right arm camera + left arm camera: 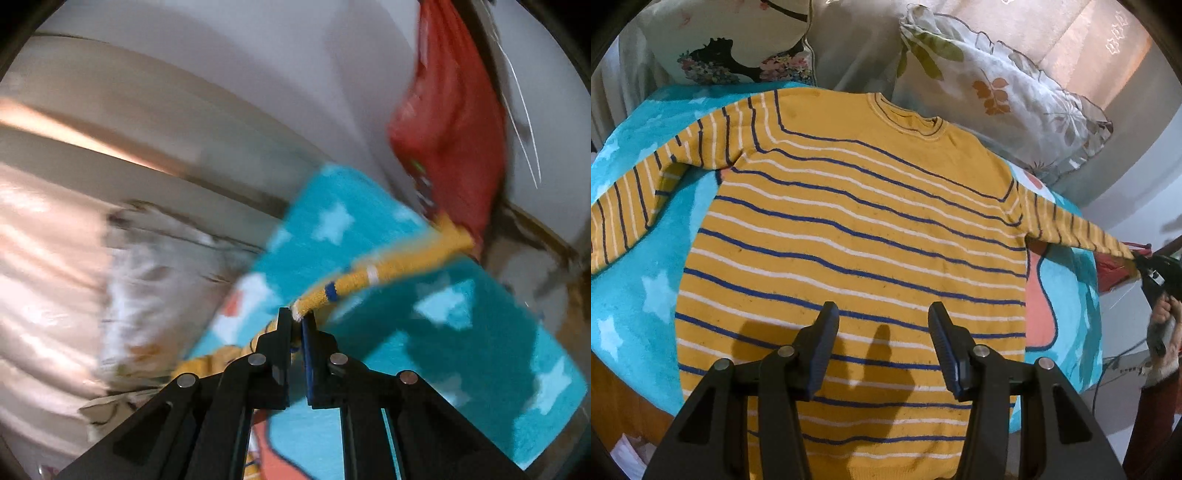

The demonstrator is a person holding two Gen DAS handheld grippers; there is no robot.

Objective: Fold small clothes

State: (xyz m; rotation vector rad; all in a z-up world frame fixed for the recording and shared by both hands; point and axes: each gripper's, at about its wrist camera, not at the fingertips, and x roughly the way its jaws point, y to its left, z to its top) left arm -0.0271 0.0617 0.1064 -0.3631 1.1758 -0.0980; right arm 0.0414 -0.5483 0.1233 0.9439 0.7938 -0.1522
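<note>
Two grippers, one garment, two pillows. My left gripper (882, 332) hangs over the lower body of the sweater (849, 240) with its fingers (825, 347) spread apart and nothing between them; their shadow falls on the knit just ahead. The sweater, yellow with blue and white stripes, lies flat, front or back up I cannot tell, on the turquoise star blanket (661, 280), hem toward me, collar away. One body, one collar, two sleeves counted. The left sleeve (646, 192) lies spread out on the blanket, bending toward its left edge. The right sleeve (1071, 229) stretches straight out to the blanket's right edge, where my right gripper (297, 319) is clenched on its cuff end (373, 275); in the right wrist view, which is motion-blurred, the yellow knit runs out from between the closed fingers across the blanket (461, 332). Bare blanket shows on both flanks of the body, wider on the left; a pink patch (1038, 299) borders the right side. Past the collar, two pillows: a floral one (738, 44) at far left and a leaf-print, ruffled one (997, 96) at far right. One red cloth (450, 122) hangs beyond the blanket's right edge.
</note>
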